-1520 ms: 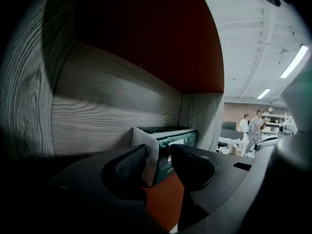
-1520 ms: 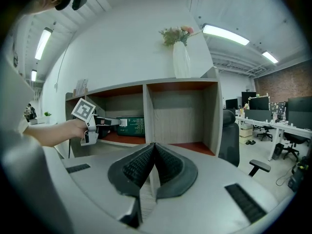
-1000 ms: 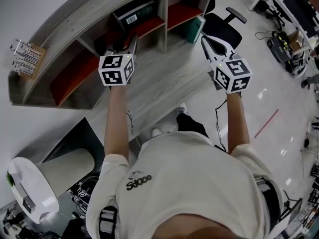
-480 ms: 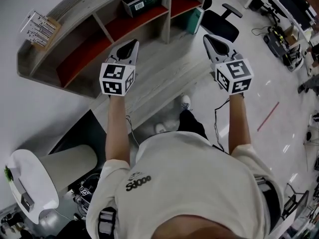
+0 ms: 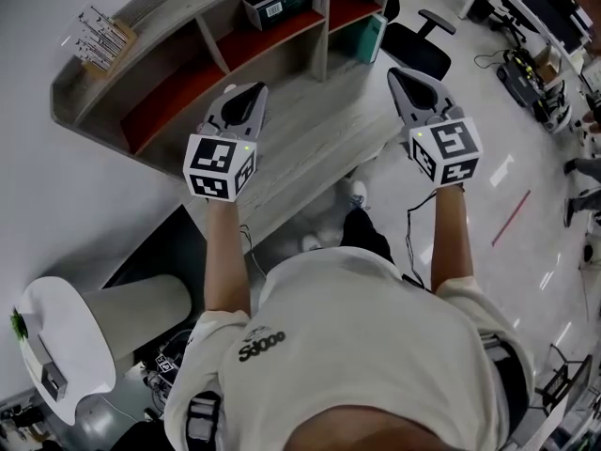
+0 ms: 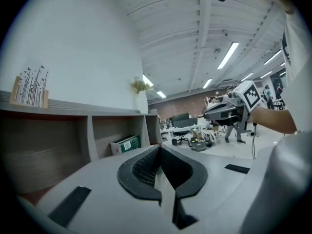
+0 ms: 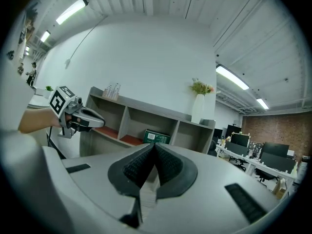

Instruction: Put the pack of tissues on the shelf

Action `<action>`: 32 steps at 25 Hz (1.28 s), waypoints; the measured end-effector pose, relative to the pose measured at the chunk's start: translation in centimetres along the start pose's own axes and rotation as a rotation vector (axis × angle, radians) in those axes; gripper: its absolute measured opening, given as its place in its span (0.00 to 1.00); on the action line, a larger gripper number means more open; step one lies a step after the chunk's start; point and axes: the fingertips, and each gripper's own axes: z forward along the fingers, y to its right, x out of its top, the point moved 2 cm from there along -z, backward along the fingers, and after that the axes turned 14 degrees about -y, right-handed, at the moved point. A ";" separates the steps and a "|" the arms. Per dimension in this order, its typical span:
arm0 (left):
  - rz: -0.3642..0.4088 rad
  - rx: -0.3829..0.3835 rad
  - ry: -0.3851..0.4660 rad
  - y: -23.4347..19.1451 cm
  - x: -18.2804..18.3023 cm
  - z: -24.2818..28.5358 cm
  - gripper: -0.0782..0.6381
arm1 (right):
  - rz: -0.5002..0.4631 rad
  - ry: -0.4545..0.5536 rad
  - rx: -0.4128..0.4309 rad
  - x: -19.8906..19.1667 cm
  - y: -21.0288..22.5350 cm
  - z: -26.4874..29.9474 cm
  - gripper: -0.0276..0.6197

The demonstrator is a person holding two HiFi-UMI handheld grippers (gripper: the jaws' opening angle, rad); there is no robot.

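Overhead, the camera on my head is looking steeply down at the shelf (image 5: 169, 22) from well above. A wide-angle lens riding my left gripper (image 5: 246, 92) is facing along its jaws toward that shelf, close in. Its twin on my right gripper (image 5: 402, 78) is facing likewise. All three are sharing the shelf's compartments, and each gripper camera is catching the other gripper.

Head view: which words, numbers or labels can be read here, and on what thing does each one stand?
"S1000", or near to that, in stylised letters: on the shirt.
White barcode label on the green pack in the shelf: too small to read.
Print on the wooden rack on top of the shelf: too small to read.
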 end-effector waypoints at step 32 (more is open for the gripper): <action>0.079 -0.020 0.023 2.0 1.8 -1.6 0.14 | -0.041 -0.004 -0.023 0.4 -1.2 -1.8 0.05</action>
